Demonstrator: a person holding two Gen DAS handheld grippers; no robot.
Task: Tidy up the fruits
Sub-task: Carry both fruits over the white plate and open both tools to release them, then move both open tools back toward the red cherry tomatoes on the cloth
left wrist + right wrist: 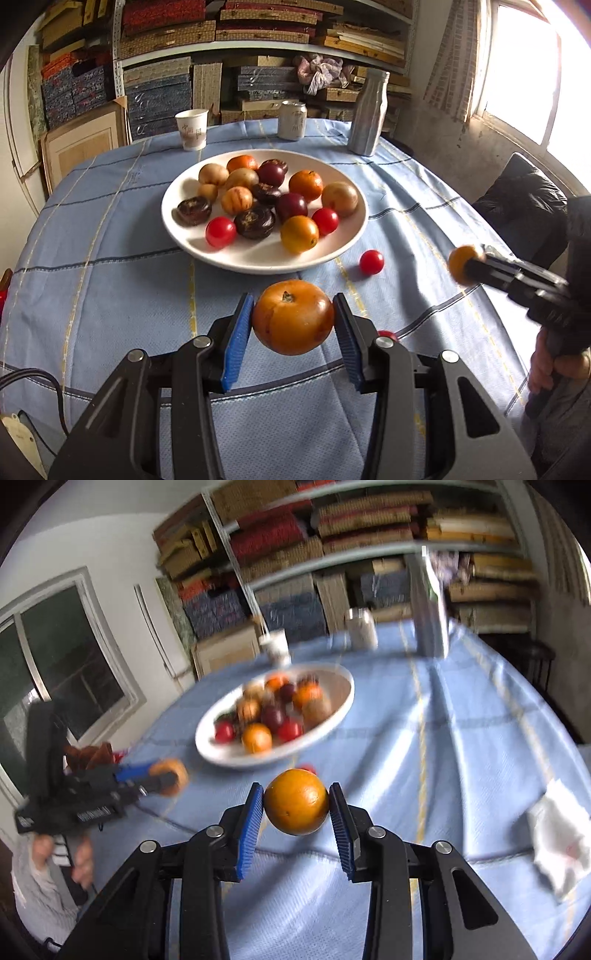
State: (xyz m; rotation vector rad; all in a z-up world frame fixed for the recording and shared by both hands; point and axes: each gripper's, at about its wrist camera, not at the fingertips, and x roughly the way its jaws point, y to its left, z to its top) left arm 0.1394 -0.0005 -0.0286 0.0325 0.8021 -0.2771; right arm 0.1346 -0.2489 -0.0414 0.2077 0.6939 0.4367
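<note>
While each hand-held gripper, left and right, pinches a smooth, firm-looking orange fruit across its middle, near the plate, light pressure seems enough.

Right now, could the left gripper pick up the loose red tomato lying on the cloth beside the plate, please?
Probably not yet. The left gripper is shut on an orange fruit, so its jaws are full. The red tomato lies clear on the cloth beside the plate, with nothing blocking the path.

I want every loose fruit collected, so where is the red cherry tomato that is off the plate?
In the left wrist view, the cherry tomato lies on the blue tablecloth, just right of the white plate.
</note>
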